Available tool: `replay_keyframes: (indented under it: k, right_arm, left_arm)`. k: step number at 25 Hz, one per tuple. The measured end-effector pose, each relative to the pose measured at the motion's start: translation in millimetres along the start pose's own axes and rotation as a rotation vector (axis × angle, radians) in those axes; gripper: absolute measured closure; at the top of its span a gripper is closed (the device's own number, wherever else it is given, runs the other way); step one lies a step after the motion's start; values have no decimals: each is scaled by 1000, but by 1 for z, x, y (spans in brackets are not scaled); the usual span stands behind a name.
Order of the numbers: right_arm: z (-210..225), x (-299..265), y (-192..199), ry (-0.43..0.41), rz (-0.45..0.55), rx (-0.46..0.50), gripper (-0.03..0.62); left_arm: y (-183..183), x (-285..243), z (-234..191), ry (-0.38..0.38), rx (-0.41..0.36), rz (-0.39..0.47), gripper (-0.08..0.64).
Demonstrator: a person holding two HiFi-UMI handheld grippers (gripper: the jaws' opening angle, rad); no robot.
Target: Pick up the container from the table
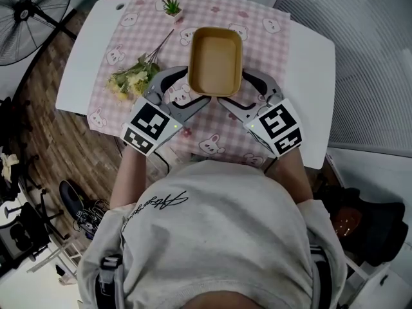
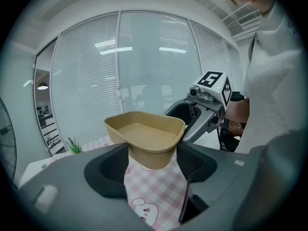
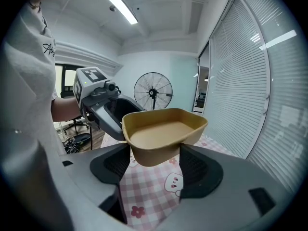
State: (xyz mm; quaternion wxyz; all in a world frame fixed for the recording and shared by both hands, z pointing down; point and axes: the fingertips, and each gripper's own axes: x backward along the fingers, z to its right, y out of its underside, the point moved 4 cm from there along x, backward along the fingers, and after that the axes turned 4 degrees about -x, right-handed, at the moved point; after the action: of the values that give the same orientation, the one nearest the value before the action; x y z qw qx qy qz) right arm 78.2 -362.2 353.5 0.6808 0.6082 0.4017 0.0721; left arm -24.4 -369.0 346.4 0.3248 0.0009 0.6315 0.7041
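A tan, empty rectangular container (image 1: 215, 60) hangs above the pink checked tablecloth (image 1: 212, 140), clear of the table. My left gripper (image 1: 193, 87) grips its near left corner and my right gripper (image 1: 238, 89) its near right corner, pads pressed on the walls. In the left gripper view the container (image 2: 147, 136) sits between the left gripper's (image 2: 152, 160) jaws, with the cloth well below it and the right gripper (image 2: 202, 109) behind. In the right gripper view the container (image 3: 161, 134) is clamped in the right gripper (image 3: 154, 162), and the left gripper (image 3: 103, 107) shows at its far side.
A bunch of pale yellow flowers (image 1: 132, 79) lies on the cloth at the left. A small potted plant (image 1: 171, 6) stands at the far edge. The white table (image 1: 309, 76) shows at both sides of the cloth. A floor fan (image 1: 32, 11) stands beyond the table's left end.
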Motion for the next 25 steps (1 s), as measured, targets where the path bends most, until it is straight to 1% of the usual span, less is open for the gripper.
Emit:
replay_keyframes:
  k: [5, 13, 25]
  right_arm:
    - [1, 6, -11, 3, 12, 10, 270]
    - [1, 14, -22, -1, 35, 14, 272]
    - [2, 18, -33, -7, 45, 15, 275]
  left_arm:
    - [-10, 4, -2, -1, 4, 18, 252]
    - [-23, 12, -3, -17, -14, 37, 252]
    - [-33, 17, -6, -27, -25, 49, 253]
